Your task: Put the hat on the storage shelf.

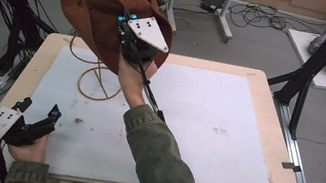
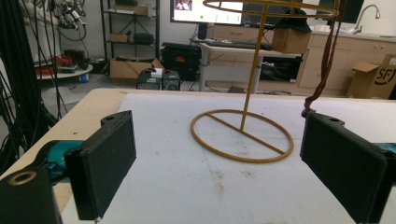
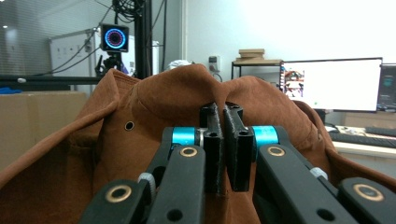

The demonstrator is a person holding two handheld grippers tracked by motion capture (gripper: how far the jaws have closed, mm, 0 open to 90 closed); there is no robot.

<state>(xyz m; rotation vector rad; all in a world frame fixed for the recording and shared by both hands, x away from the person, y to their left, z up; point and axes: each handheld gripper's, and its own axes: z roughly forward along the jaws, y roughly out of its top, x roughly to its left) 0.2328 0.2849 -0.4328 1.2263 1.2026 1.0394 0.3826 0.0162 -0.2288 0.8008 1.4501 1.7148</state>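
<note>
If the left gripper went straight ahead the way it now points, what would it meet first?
Most likely the gold wire stand: its base ring lies on the white mat just ahead of the open left gripper, slightly right of centre. Depth is hard to judge.

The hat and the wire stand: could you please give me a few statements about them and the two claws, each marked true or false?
1. The right claw is shut on the brown hat. True.
2. The hat sits on the wire stand. False: it is held in the air above the stand, apart from it.
3. The left claw is open with nothing between its jaws. True.
4. The stand lies tipped over on the white mat. False: it stands upright on its ring base.
5. The left claw grips the stand's base. False: it rests near the table's front left corner, away from the stand.
</note>
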